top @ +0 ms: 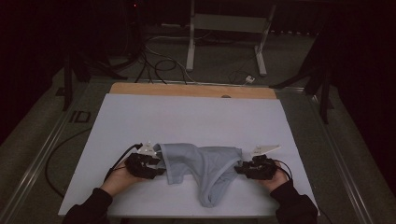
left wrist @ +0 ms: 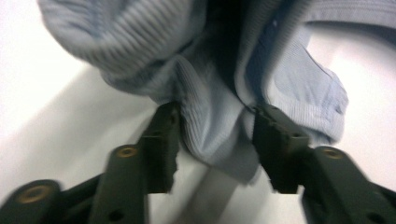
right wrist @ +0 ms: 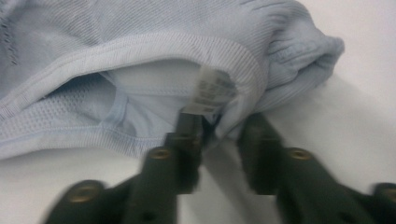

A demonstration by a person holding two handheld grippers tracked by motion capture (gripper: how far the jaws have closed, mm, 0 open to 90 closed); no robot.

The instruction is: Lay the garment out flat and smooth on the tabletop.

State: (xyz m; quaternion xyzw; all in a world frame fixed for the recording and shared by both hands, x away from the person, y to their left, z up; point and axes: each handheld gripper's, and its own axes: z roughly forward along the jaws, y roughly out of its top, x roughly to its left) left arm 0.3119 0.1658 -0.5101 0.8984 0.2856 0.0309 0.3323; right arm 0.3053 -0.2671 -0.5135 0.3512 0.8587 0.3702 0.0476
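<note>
A light blue ribbed undergarment (top: 201,165) lies spread on the white table top (top: 187,116), its waistband running between the two grippers. At the garment's left end, my left gripper (top: 156,163) has its jaws wide apart with a bunched fold of the blue fabric (left wrist: 215,130) between them. My right gripper (top: 243,167) is at the right end, jaws a little apart astride the waistband corner (right wrist: 233,116) by the white label (right wrist: 210,91), with a dark gap beside one jaw. The black jaws are blurred in both gripper views.
A person's hands and dark sleeves (top: 93,205) come in from the near edge. A bare wooden strip (top: 191,90) runs along the table's far edge. Beyond it, cables (top: 159,65) and a metal stand (top: 226,28) sit on the dark floor.
</note>
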